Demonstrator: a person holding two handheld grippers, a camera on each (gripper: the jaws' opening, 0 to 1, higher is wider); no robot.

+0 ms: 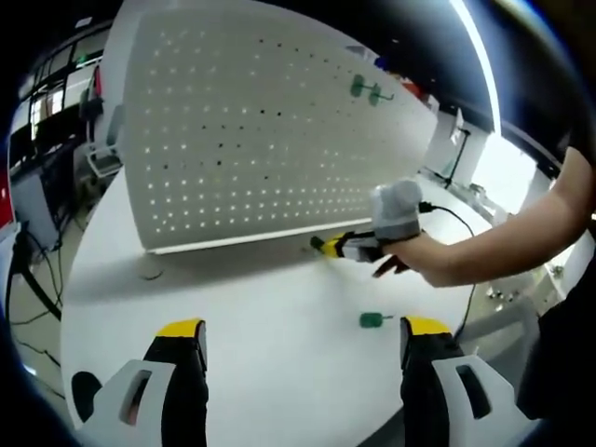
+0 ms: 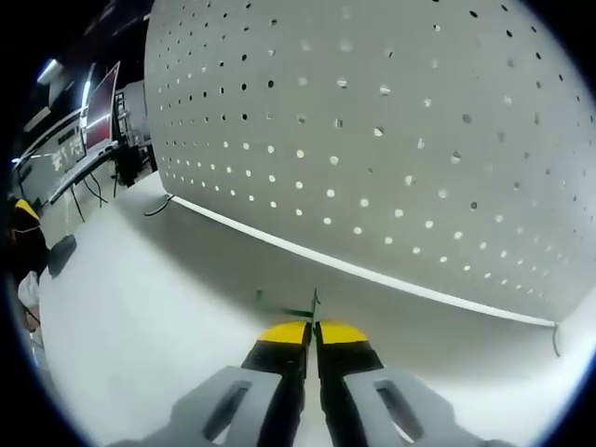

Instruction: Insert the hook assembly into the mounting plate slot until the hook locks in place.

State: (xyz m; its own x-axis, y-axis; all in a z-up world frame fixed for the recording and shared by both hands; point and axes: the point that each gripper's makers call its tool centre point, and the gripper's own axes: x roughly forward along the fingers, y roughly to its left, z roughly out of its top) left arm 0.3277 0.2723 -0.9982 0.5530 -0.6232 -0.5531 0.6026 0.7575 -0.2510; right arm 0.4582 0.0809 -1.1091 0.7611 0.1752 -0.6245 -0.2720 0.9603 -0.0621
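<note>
A white perforated mounting plate point(image 1: 251, 140) stands upright on a white table point(image 1: 261, 317). One green hook point(image 1: 370, 89) hangs high on its right part, and another green hook point(image 1: 374, 319) lies flat on the table. My left gripper point(image 1: 304, 328) hovers open over the table, holding nothing. A person's hand holds my right gripper point(image 1: 321, 246) low at the foot of the plate. In the right gripper view, that right gripper point(image 2: 314, 332) has its jaws shut on a thin green hook point(image 2: 279, 305), just above the table in front of the plate point(image 2: 391, 140).
A black cable point(image 1: 456, 219) trails from the right gripper across the table. Small metal parts point(image 1: 503, 296) lie near the table's right edge. Desks with monitors point(image 2: 84, 140) stand beyond the plate's left side. The table edge point(image 1: 56, 307) curves along the left.
</note>
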